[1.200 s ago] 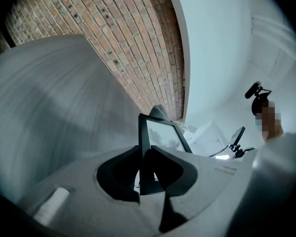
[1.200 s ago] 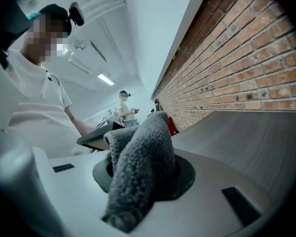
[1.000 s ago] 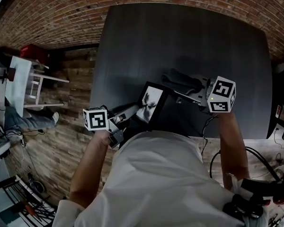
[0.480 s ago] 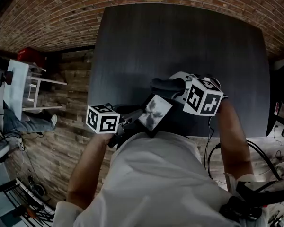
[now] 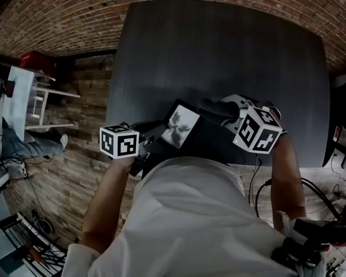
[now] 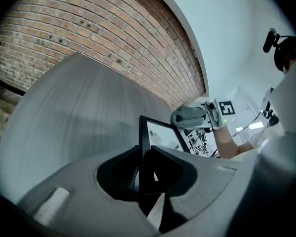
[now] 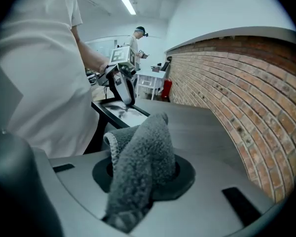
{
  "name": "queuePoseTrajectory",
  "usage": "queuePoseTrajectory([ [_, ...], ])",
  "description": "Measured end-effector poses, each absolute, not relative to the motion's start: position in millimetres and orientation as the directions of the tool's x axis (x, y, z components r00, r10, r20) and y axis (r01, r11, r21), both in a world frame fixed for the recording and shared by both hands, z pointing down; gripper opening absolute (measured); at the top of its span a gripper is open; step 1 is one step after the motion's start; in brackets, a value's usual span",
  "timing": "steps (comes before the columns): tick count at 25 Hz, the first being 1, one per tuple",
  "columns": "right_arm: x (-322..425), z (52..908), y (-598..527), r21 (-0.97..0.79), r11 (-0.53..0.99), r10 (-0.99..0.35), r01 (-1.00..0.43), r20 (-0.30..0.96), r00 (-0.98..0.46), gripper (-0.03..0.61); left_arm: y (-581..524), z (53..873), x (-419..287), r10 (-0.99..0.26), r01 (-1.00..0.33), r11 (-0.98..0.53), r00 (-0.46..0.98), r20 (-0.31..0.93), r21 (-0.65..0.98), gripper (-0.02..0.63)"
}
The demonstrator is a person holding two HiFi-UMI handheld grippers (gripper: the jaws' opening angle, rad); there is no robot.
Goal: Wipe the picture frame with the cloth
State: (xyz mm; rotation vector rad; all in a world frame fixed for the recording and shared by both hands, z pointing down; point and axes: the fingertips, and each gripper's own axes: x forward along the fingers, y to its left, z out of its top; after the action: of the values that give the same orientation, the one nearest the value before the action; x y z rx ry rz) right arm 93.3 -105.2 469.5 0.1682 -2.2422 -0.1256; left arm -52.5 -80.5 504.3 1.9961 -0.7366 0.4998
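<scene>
With left tongs (image 6: 146, 169) clamping the frame (image 5: 181, 123), right tongs (image 7: 140, 176) holding the cloth (image 7: 144, 141) have slid rightward to its corner, so wiping appears under way.

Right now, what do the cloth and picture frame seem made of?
The grey fuzzy cloth looks like terry or microfibre: matte, with visible looped pile. The black rectangular picture frame has a smooth matte border, plastic or painted wood; cannot tell which.

Picture frame (image 5: 180, 124) over the near edge of the table (image 5: 219, 45), cloth (image 5: 217, 109) just right of it
</scene>
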Motion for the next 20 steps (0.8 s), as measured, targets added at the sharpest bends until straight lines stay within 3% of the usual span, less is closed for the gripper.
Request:
queuePoseTrajectory([
  [8, 73, 451, -102, 0.101, 0.956, -0.281, -0.276, 0.596, -0.753, 0.089, -102, 502, -62, -0.417, -0.659, -0.234, 0.732, 0.539, 0.715, 0.077],
  [20, 28, 442, -49, 0.008, 0.978, -0.184, -0.206, 0.49, -0.852, 0.089, -128, 504, -83, -0.58, -0.639, -0.037, 0.64, 0.504, 0.768, 0.077],
])
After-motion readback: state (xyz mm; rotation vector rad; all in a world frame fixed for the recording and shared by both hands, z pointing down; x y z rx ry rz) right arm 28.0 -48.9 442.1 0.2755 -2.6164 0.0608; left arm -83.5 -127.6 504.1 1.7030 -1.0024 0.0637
